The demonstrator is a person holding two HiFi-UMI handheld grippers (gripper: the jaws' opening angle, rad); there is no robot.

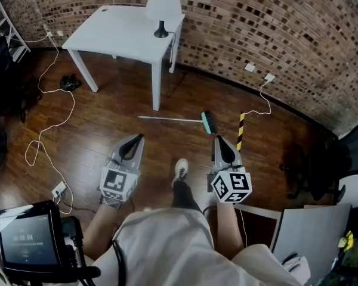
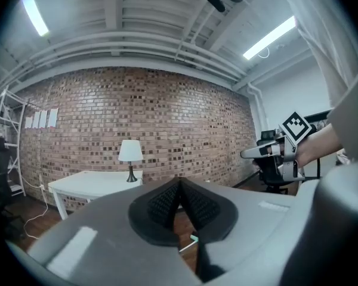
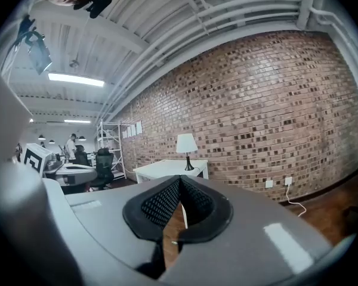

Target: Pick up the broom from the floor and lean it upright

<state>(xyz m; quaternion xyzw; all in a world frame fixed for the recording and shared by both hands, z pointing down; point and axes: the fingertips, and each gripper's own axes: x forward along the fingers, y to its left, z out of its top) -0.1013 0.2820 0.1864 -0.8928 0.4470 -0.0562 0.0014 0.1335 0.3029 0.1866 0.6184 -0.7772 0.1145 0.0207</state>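
The broom lies flat on the wooden floor ahead of me, its thin pale handle running left and its teal head at the right end. My left gripper is held in the air short of the handle, jaws shut and empty. My right gripper hovers just behind the teal head, also shut with nothing in it. In the left gripper view the jaws meet at their tips and a sliver of the broom shows below them. In the right gripper view the shut jaws point toward the brick wall.
A white table with a lamp stands against the brick wall beyond the broom. A yellow-black striped strip lies right of the broom head. White cables trail at left; an office chair sits at right. My foot is between the grippers.
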